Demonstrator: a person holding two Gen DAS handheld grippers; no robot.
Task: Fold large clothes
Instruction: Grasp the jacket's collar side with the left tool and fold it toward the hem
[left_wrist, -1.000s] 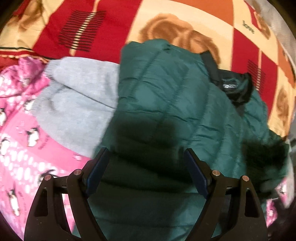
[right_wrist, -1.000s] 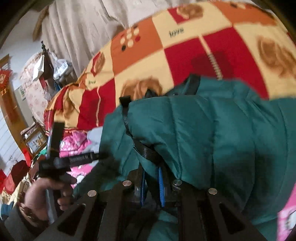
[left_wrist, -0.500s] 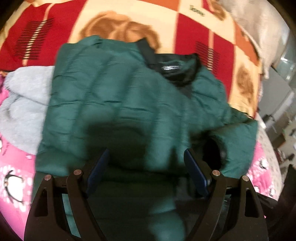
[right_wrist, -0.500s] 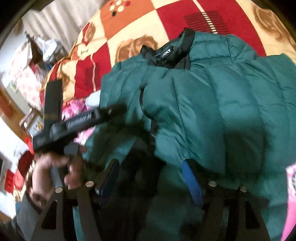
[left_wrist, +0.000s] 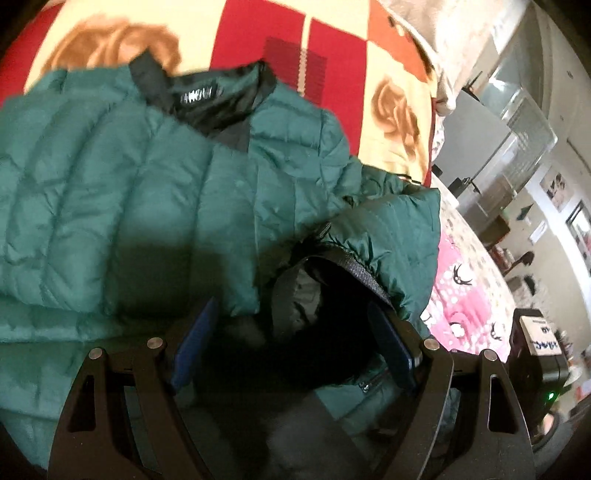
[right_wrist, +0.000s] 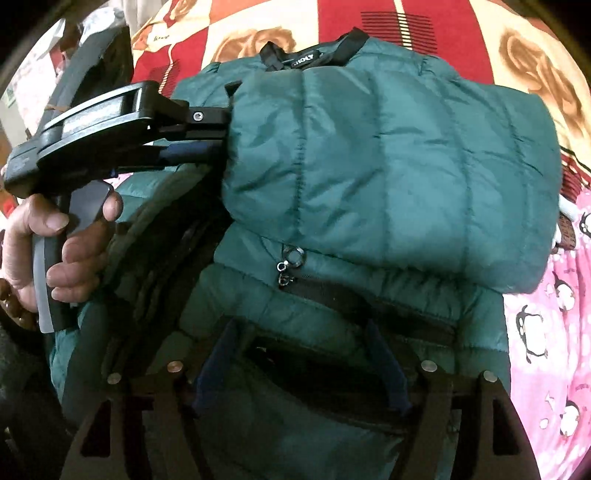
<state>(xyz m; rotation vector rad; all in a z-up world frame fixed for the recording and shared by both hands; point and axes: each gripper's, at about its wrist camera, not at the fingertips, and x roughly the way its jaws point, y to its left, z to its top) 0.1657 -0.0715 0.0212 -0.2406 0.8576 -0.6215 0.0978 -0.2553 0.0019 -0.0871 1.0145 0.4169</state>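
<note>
A dark green quilted jacket (left_wrist: 147, 206) with a black collar (left_wrist: 221, 99) lies on the bed. In the left wrist view its sleeve cuff (left_wrist: 362, 273) gapes, showing black lining, just ahead of my left gripper (left_wrist: 293, 343), which is open. In the right wrist view one green panel (right_wrist: 388, 166) lies folded over the jacket's front, above a zipper pull (right_wrist: 291, 258). My right gripper (right_wrist: 301, 362) hangs low over the hem, its jaws opening; the fabric under them is not pinched. A hand (right_wrist: 55, 236) holds the left gripper (right_wrist: 212, 134) at the panel's left edge.
Under the jacket lies a red, cream and orange blanket (left_wrist: 332, 55) with brown bear prints. A pink penguin-print sheet (right_wrist: 546, 332) covers the bed's near right side. Beyond the bed's right edge stand shelves and furniture (left_wrist: 509, 122).
My right gripper was shut on the jacket's black-trimmed edge; it has let go and opened, leaving that panel folded over. The left gripper's view swung right, from the grey garment to the sleeve cuff.
</note>
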